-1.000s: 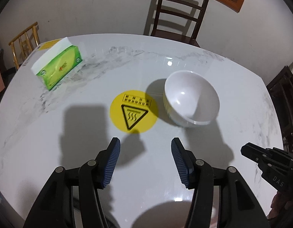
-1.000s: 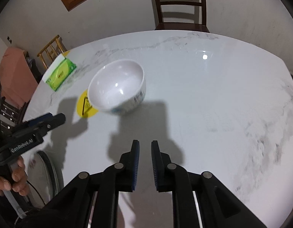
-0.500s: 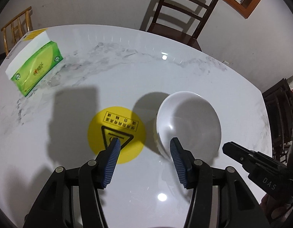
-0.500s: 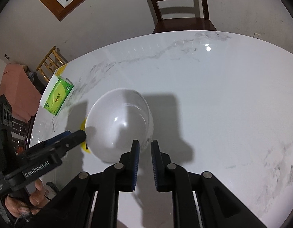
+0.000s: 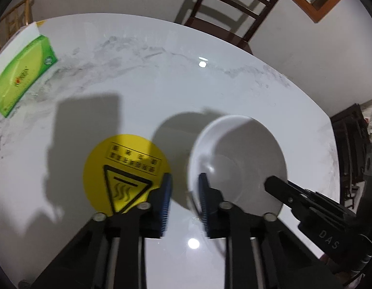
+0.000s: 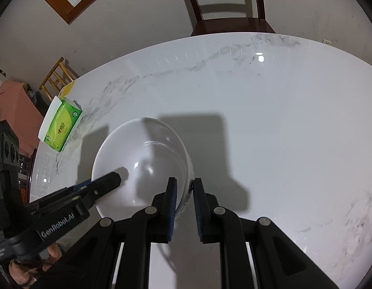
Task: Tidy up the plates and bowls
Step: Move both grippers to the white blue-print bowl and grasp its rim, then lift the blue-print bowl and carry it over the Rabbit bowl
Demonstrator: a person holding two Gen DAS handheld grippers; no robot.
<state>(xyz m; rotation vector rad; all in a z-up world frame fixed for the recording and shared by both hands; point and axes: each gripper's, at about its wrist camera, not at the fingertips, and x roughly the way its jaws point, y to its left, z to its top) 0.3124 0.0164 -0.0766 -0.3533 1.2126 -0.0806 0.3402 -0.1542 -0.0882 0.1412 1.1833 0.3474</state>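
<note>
A white bowl (image 5: 236,159) stands on the white marble table (image 5: 137,91); it also shows in the right wrist view (image 6: 140,159). My left gripper (image 5: 183,192) has its jaws closed onto the bowl's left rim, one finger inside and one outside. My right gripper (image 6: 184,195) has its jaws closed onto the bowl's right rim, with the wall between them. Each gripper shows in the other's view, the right one (image 5: 306,204) and the left one (image 6: 72,197) reaching over the bowl.
A round yellow warning sticker (image 5: 125,171) lies left of the bowl. A green tissue box (image 5: 19,74) sits at the table's far left edge, also in the right wrist view (image 6: 62,125). A wooden chair (image 5: 229,12) stands behind the table.
Both grippers moved forward to the bowl. The left gripper's jaws narrowed from wide open onto the left rim. The right gripper's fingers now straddle the right rim.
</note>
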